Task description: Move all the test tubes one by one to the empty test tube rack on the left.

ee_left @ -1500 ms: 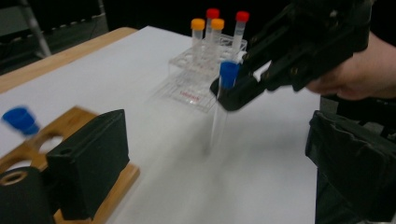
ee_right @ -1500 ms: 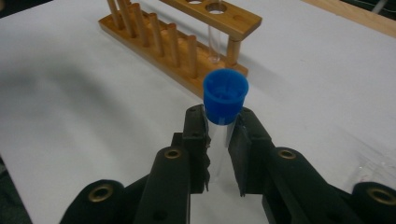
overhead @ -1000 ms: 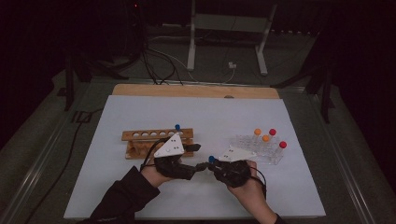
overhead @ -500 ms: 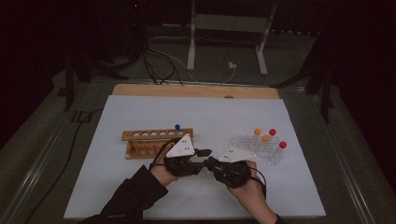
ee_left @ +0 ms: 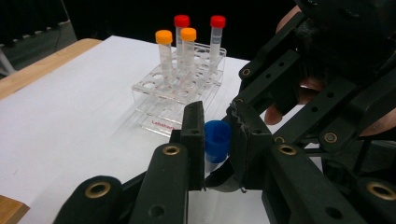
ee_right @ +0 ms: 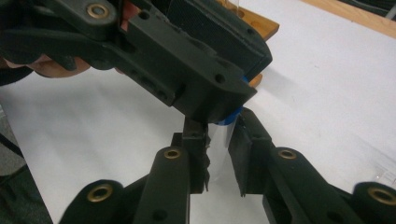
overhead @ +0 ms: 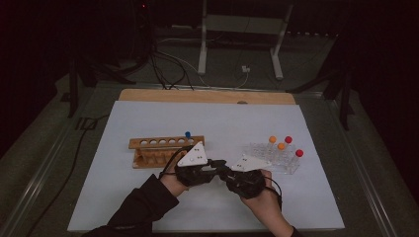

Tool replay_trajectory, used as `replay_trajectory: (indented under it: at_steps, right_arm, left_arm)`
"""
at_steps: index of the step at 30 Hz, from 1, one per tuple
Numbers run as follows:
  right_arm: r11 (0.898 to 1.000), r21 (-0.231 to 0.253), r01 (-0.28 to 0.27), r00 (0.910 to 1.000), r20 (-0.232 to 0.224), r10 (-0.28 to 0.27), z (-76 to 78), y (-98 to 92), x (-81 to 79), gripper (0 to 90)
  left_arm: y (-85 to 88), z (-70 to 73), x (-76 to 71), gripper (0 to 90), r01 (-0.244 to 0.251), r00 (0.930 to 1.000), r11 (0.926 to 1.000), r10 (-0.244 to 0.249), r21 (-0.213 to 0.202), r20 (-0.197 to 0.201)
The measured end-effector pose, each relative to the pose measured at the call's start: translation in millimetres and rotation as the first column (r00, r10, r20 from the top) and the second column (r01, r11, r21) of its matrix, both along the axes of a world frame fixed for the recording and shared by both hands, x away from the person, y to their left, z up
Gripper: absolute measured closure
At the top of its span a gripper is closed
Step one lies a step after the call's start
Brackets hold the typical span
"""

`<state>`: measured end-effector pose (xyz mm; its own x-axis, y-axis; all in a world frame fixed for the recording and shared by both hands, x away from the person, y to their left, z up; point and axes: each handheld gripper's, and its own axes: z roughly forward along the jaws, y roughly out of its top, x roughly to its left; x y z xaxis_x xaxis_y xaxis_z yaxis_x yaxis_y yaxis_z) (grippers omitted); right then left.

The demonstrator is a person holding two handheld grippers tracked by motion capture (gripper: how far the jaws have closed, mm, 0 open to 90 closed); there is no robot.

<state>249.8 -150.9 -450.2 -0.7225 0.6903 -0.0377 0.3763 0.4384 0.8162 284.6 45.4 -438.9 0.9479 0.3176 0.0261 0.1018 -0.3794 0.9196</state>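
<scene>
A clear rack [ee_left: 180, 88] beyond the left gripper [ee_left: 218, 140] holds four capped tubes, two orange and two red. The wooden rack [overhead: 163, 150] holds one blue-capped tube. The left gripper's fingers [ee_left: 194, 135] have just closed onto the blue cap [ee_left: 217, 140] of a small tube. The right gripper [ee_right: 218, 144], fingers [ee_right: 243, 149] clamped, grips that tube's clear body [ee_right: 219, 140] below the cap. In the high view both grippers meet over the bench [overhead: 99, 197].

Wooden rack [overhead: 165, 150], clear rack [overhead: 272, 158], orange-capped tubes [ee_left: 164, 49]
</scene>
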Motion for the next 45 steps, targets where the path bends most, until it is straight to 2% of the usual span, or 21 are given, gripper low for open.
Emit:
replay_trajectory:
  at_steps: [2,4,6,13,15,17,22,23,25,27,29,32,36,40,41,43,45]
  right_arm:
    - [1.0,0.013,-0.002,1.0,0.002,0.002,0.6,-0.5,-0.1,72.3]
    - [1.0,0.013,-0.001,0.9999,0.01,0.0,0.9,-0.5,-0.7,63.8]
    - [1.0,0.023,0.005,0.9999,0.013,-0.005,1.3,-0.7,-1.1,56.6]
    - [0.999,0.047,0.008,0.9988,0.047,-0.01,6.0,-3.2,-2.0,32.0]
    - [0.997,0.079,0.015,0.9984,0.053,-0.019,8.0,-4.7,-2.3,22.0]
    - [0.996,0.083,0.019,0.9978,0.062,-0.025,9.3,-5.3,-2.3,15.0]
    - [0.993,0.104,0.047,0.9957,0.074,-0.055,11.8,-7.8,-1.9,5.5]
    - [0.994,0.105,0.04,0.9963,0.071,-0.048,12.1,-8.7,-1.6,1.0]
    - [0.993,0.114,0.036,0.9963,0.073,-0.045,13.0,-10.5,-2.1,0.0]
    - [0.992,0.122,0.028,0.9963,0.078,-0.037,13.7,-12.6,-2.7,0.0]
    - [0.992,0.124,0.028,0.9965,0.074,-0.038,14.4,-13.9,-2.2,0.0]
    - [0.992,0.12,0.028,0.9969,0.07,-0.036,14.8,-14.7,-2.1,0.0]
    - [0.993,0.118,0.026,0.9963,0.078,-0.035,14.9,-15.0,-2.7,0.0]
    - [0.992,0.126,0.022,0.9961,0.083,-0.033,15.8,-16.2,-2.7,0.0]
    - [0.991,0.13,0.025,0.9957,0.085,-0.036,16.0,-16.6,-2.9,0.0]
    - [0.992,0.128,0.021,0.9961,0.083,-0.031,16.3,-16.9,-2.8,0.0]
    - [0.992,0.122,0.021,0.996,0.084,-0.031,16.3,-16.9,-3.0,0.0]
  left_arm:
    - [1.2,2.3,0.0,77.6,-0.012,0.9999,0.9999,0.012,0.0,0.011]
    - [5.2,5.7,2.0,77.6,-0.023,0.9997,0.9997,0.023,-0.013,0.006]
    - [10.2,9.5,3.9,77.6,-0.041,0.9989,0.9991,0.041,-0.012,0.022]
    - [32.5,24.8,10.2,77.6,-0.098,0.9944,0.9945,0.1,-0.036,0.036]
    - [40.1,29.9,11.9,77.6,-0.124,0.9907,0.9916,0.126,-0.034,0.051]
    - [47.9,34.6,13.8,77.6,-0.14,0.9886,0.9893,0.142,-0.042,0.051]
    - [64.8,43.4,17.0,77.6,-0.191,0.9783,0.9805,0.194,-0.047,0.073]
    - [68.0,44.6,17.7,77.6,-0.202,0.9759,0.9779,0.206,-0.054,0.073]
    - [73.7,47.0,19.1,77.6,-0.22,0.971,0.9744,0.223,-0.046,0.085]
    - [79.6,49.4,21.5,77.6,-0.236,0.9676,0.9705,0.239,-0.051,0.081]
    - [85.5,51.0,24.8,77.6,-0.266,0.959,0.963,0.269,-0.046,0.09]
    - [94.1,52.3,31.3,77.6,-0.297,0.9488,0.9526,0.302,-0.065,0.092]
    - [101.2,52.0,39.8,77.6,-0.322,0.9377,0.9426,0.331,-0.088,0.108]
    - [102.4,49.6,48.4,77.6,-0.35,0.9251,0.9329,0.358,-0.084,0.125]
    - [102.8,48.5,51.3,77.6,-0.354,0.9242,0.931,0.363,-0.089,0.119]
    - [103.7,45.2,56.5,77.6,-0.371,0.9173,0.9237,0.381,-0.094,0.117]
    - [104.3,41.4,61.8,77.6,-0.382,0.9147,0.9188,0.391,-0.1,0.102]
